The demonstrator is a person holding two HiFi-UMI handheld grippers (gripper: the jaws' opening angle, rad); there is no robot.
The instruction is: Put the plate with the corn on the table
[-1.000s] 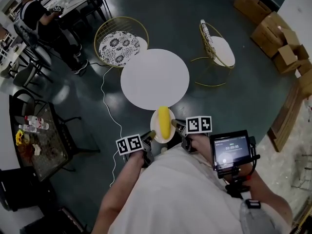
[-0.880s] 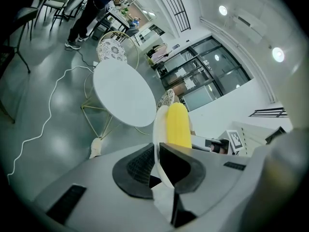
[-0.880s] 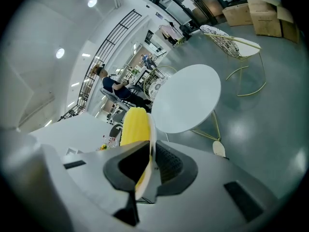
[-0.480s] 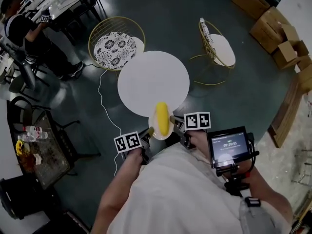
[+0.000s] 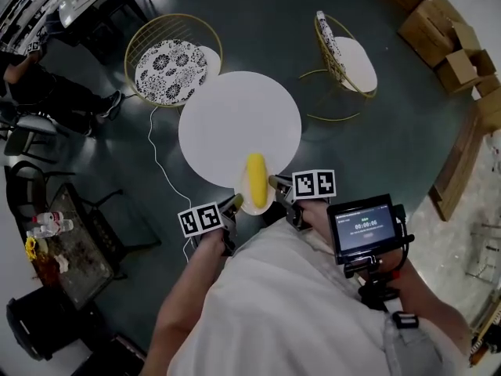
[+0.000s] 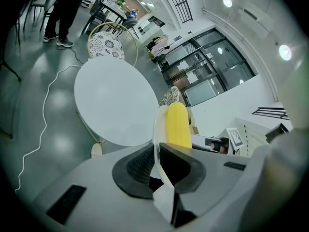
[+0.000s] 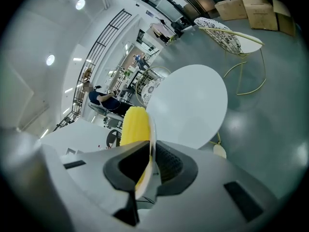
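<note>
Left gripper (image 5: 234,204): is clamping the left rim of the plate (image 5: 243,203); in the left gripper view its jaws (image 6: 158,151) are pinching the thin white edge (image 6: 156,129) between the dark pads
Right gripper (image 5: 276,185): is gripping the opposite, right rim of the same plate; in the right gripper view the jaws (image 7: 150,154) are pressing on the edge (image 7: 152,129) from both sides
Plate: is being carried between the two grippers in front of the person's body, with its far part overlapping the near rim of the table (image 5: 235,124) in the head view; whether it is touching the tabletop cannot be told
Corn (image 5: 255,180): a yellow cob is lying on the plate, lengthwise away from the person, its far end reaching over the tabletop; it is showing beside the plate edge in both gripper views (image 6: 177,127) (image 7: 134,124)
Table: round and white, showing bare in all three views (image 6: 116,105) (image 7: 188,105)
Marker cubes: one is sitting on each gripper, left (image 5: 200,219) and right (image 5: 314,184)
Screen (image 5: 362,227): is riding behind the right gripper, lit
Surroundings: a gold wire chair with a patterned cushion (image 5: 168,61) is standing just beyond the table's left side, a second wire chair (image 5: 344,61) to its right, a white cable (image 5: 160,155) is trailing across the dark floor, and cardboard boxes (image 5: 446,37) are lying at the upper right
</note>
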